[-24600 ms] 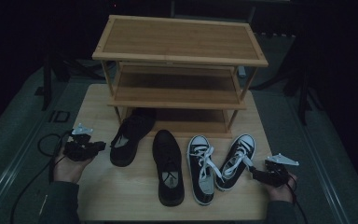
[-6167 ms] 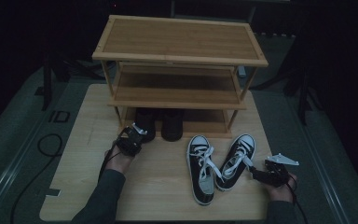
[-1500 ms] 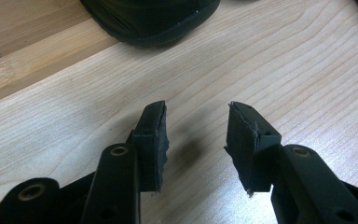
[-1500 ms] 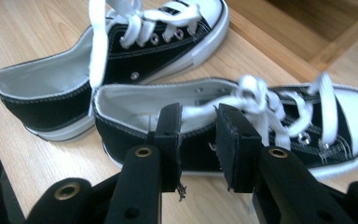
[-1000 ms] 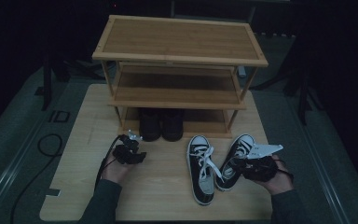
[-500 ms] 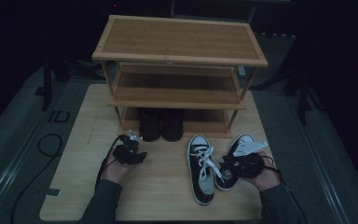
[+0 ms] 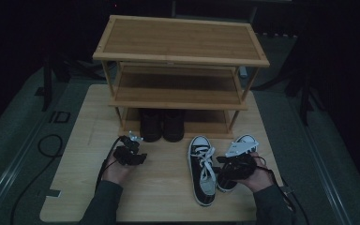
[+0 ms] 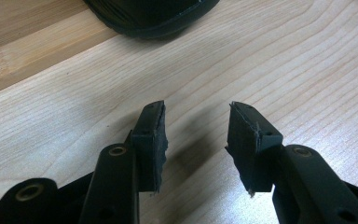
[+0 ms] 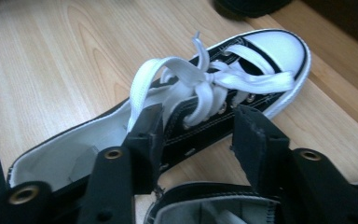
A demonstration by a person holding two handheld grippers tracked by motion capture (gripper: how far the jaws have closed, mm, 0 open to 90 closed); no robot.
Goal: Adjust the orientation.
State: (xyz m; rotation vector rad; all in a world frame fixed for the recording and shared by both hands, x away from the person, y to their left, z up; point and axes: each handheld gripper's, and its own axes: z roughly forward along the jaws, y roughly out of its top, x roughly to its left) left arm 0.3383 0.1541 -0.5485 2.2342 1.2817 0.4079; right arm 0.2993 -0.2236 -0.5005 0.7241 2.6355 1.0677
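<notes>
Left gripper: you held it open over bare light wooden tabletop, idle | right gripper: open, jaws straddling the rear rim of the right black-and-white canvas sneaker, likely to lift it | left sneaker: just beside | black shoes: paired on the bamboo rack's bottom shelf, suggesting sneakers follow.

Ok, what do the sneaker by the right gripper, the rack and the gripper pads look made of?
Sneaker: black woven fabric, likely canvas, glossy white toe cap, probably rubber; flat white laces. Rack: light wood, possibly bamboo, fine strip grain, matte. Pads: black, matte, ragged edges, looks like foam or rubber.
</notes>
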